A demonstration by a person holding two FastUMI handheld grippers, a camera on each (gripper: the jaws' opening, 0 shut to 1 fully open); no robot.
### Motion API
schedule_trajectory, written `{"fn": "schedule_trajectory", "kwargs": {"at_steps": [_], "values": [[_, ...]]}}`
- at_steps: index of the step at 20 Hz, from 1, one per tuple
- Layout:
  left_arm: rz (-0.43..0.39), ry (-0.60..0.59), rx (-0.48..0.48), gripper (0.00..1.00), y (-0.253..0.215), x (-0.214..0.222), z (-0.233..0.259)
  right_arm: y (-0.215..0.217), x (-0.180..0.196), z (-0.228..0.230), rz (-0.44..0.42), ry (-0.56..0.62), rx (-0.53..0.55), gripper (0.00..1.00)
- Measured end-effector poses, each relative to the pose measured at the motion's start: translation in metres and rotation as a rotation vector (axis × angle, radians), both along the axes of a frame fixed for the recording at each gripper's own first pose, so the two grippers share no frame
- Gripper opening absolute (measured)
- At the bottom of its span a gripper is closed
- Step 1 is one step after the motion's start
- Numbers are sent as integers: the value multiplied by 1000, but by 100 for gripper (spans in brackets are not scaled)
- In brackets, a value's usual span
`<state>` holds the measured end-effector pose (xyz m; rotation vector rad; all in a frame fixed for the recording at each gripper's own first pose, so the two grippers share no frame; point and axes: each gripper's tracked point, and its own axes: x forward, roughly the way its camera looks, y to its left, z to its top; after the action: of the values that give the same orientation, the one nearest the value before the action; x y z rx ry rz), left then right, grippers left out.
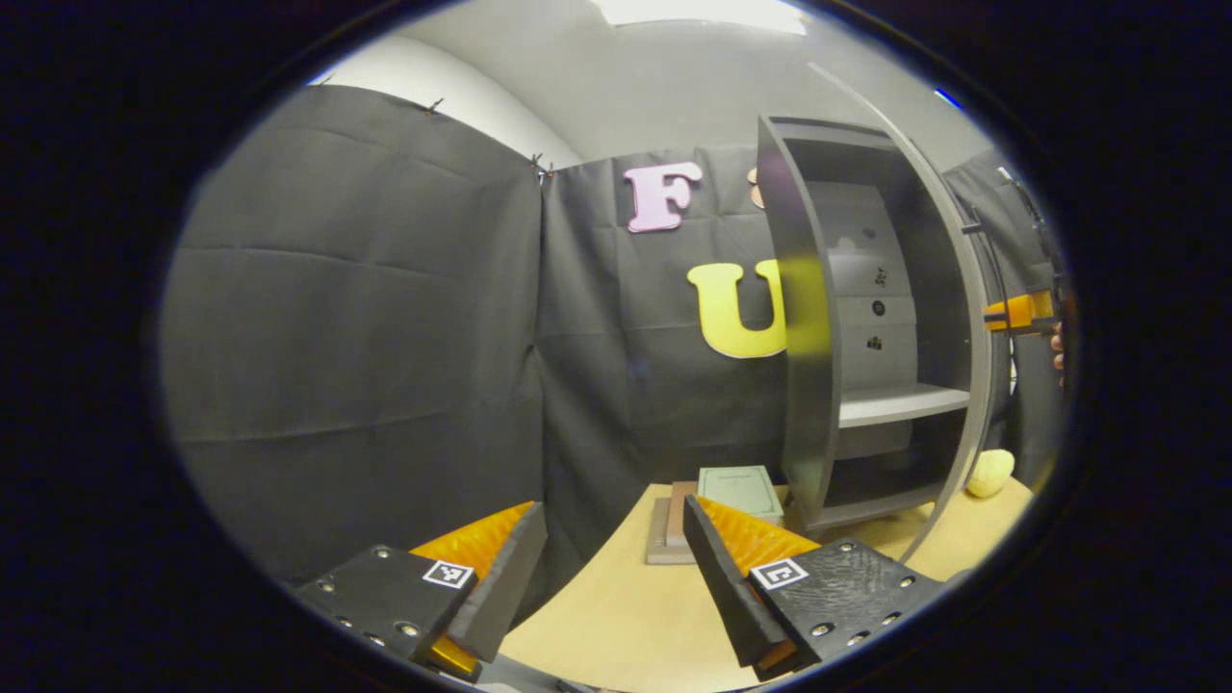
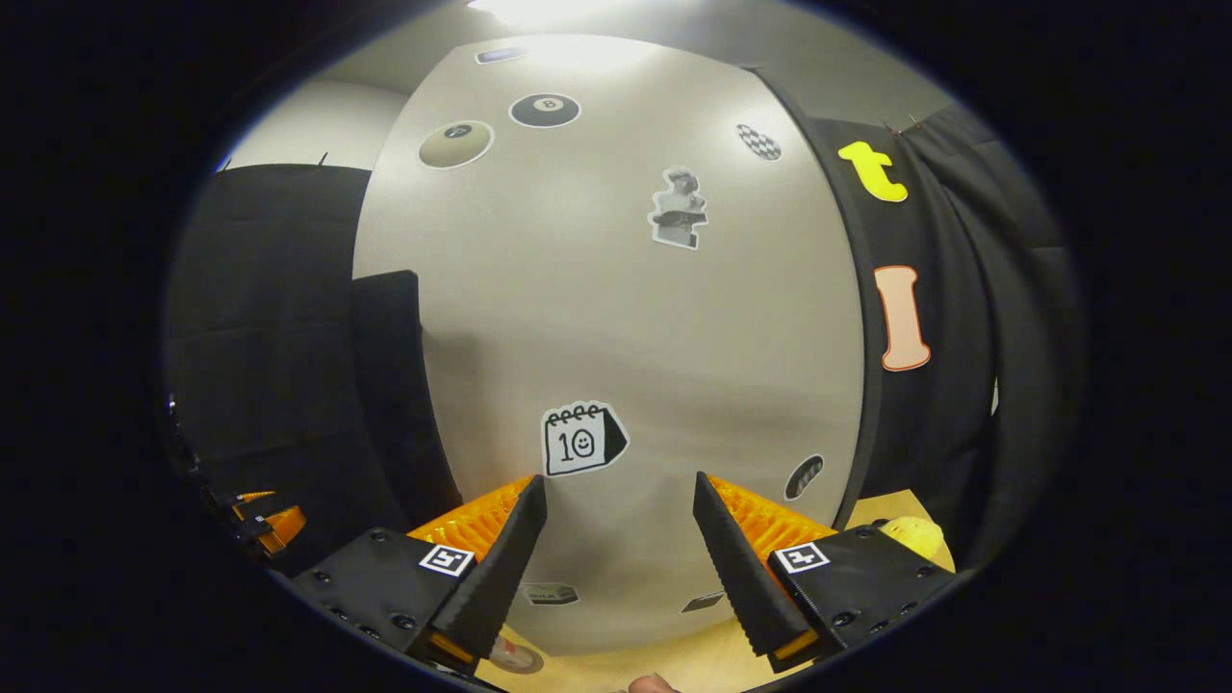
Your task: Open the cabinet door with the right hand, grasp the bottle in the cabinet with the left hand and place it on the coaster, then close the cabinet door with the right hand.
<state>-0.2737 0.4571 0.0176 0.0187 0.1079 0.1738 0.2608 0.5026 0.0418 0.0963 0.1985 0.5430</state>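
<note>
The cabinet door (image 2: 616, 318), dotted with stickers, stands straight ahead of the right gripper (image 2: 616, 539), whose fingers are spread with nothing between them, while the left gripper (image 1: 616, 558), likewise spread and empty, has the open cabinet (image 1: 866, 327) ahead to its right.

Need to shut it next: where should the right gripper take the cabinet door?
Probably the cabinet door by its thin vertical edge, jaws straddling it from the side: the right gripper, open, faces a broad flat panel with no handle in sight.
</note>
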Motion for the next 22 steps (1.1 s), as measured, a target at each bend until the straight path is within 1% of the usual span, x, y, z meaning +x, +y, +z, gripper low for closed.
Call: {"fn": "schedule_trajectory", "kwargs": {"at_steps": [1,2,7,9,10,11,12,13,14,15,17,18,19,20,21,22], "values": [[8,5,0,88,6,-2,-2,5,4,-2,-1,-5,-11,98],[17,7,-1,86,12,-4,-6,10,6,-4,-5,-11,-23,98],[57,22,-11,86,40,-15,-17,15,-4,-3,-15,-13,-20,98],[58,27,-20,86,44,-15,-22,16,-5,-3,-28,-10,-9,98],[57,29,-22,89,45,-15,-25,15,-6,-2,-34,-8,-3,98],[55,31,-21,86,46,-15,-26,16,-8,-3,-39,-4,2,98],[53,31,-20,86,47,-14,-27,16,-10,-3,-46,0,7,98],[51,32,-19,88,48,-14,-28,16,-10,-3,-53,3,11,92],[50,33,-17,87,49,-13,-29,16,-11,-2,-60,4,18,98],[49,31,-19,87,50,-13,-29,13,-10,0,-78,-1,21,92],[48,26,-26,87,52,-12,-29,9,-8,2,-111,-20,11,92],[46,25,-27,89,53,-12,-30,8,-7,2,-124,-31,3,95],[47,23,-26,87,55,-13,-29,8,-5,-1,-138,-41,-6,94],[46,22,-24,89,56,-13,-31,8,-4,-1,-152,-50,-14,94],[48,22,-21,87,58,-14,-30,8,-3,-3,-164,-55,-20,92],[48,22,-21,87,59,-15,-30,9,-3,-3,-175,-58,-24,94]]}}
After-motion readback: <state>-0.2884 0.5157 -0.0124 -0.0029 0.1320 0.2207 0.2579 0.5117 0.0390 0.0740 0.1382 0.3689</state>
